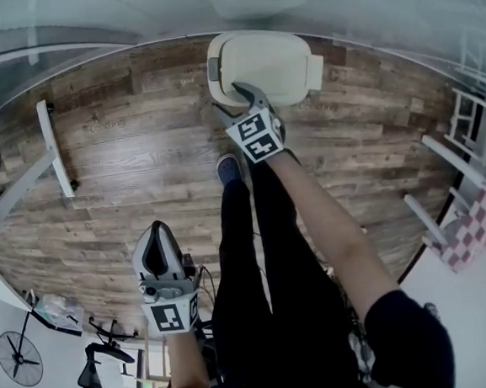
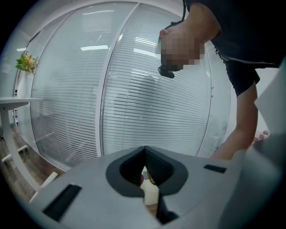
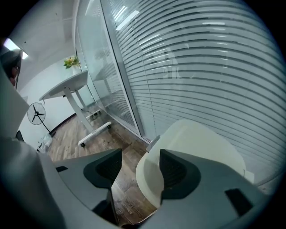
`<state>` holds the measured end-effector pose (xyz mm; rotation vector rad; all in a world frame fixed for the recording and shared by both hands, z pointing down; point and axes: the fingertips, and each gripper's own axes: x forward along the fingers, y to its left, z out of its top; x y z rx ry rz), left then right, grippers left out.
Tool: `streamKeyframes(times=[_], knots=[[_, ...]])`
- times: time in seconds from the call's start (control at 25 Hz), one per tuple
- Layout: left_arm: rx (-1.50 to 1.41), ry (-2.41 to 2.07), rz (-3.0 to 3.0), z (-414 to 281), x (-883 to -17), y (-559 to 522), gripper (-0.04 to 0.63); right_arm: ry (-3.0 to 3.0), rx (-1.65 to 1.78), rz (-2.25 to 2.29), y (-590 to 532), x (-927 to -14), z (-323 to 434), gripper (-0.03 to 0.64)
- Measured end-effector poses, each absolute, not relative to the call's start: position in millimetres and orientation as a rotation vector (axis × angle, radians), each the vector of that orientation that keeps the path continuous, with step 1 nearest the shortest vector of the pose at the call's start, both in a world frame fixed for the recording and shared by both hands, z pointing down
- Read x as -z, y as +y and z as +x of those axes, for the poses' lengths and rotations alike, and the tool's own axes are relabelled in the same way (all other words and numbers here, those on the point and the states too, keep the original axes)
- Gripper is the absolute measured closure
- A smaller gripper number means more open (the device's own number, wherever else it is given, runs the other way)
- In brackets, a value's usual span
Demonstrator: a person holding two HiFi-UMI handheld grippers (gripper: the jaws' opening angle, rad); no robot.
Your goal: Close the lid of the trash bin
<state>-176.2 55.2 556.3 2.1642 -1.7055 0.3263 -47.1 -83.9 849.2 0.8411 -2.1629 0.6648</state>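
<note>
The cream rounded plastic trash bin (image 1: 269,60) stands on the wood-plank floor (image 1: 121,157) just beside the glass wall with slatted blinds (image 3: 201,67), its lid (image 3: 201,143) showing as a smooth pale top. The right gripper (image 3: 138,167) reaches out to the bin's near rim with its fingers spread wide, the rim lying in the gap beside one finger, nothing clamped. The left gripper (image 1: 158,254) hangs well back beside the person's dark-trousered leg (image 1: 237,265), fingers pressed together at the tips and empty.
</note>
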Motion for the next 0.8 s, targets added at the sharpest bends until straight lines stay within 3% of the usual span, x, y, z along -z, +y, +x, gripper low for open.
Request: streamKeyframes(times=[0.8], knots=[[-0.263, -1.777, 2.123, -180, -553, 52, 0.589, -2.063, -0.787, 0.818, -89, -890, -54, 0.355]])
